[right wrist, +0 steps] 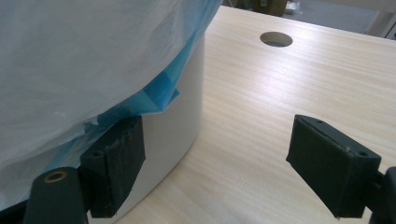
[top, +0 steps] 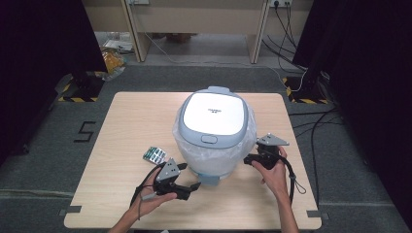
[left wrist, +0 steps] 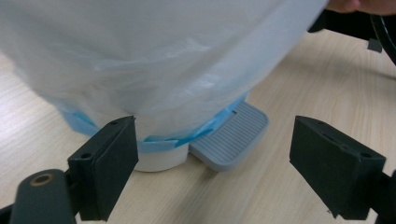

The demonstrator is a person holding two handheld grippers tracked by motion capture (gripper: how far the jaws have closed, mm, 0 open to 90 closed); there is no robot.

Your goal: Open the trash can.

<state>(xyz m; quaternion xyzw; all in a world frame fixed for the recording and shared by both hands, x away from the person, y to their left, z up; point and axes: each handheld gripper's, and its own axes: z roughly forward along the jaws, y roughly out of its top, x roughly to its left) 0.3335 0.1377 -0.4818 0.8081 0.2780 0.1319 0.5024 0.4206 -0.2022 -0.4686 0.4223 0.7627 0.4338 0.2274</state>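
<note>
At the near edge of the pale wooden table (top: 121, 194) the person's left hand (top: 150, 199) holds the left gripper (top: 190, 175), its jaws spread wide and empty, aimed at the foot of the round white pedal bin with a grey-blue lid (top: 213, 116); in the left gripper view the left jaw sits just beside the bin's white base (left wrist: 159, 161) and the grey ribbed foot pedal (left wrist: 231, 135) lies between the jaws, untouched; the translucent white-and-blue plastic liner bag (left wrist: 154, 60) hangs down over the bin's wall above them; a little farther, at the bin's right flank, the right hand (top: 274, 174) holds the right gripper (top: 248, 159), likewise released with nothing between its jaws; in the right gripper view its left jaw is close against the white bin wall (right wrist: 180, 116) under the blue fold of the liner (right wrist: 163, 95), the other jaw well apart over bare wood; left of the bin lies a small green-and-white blister pack (top: 154, 155); the bin stands at the table's middle; beyond the table are grey floor and black cables (top: 316, 126)
</note>
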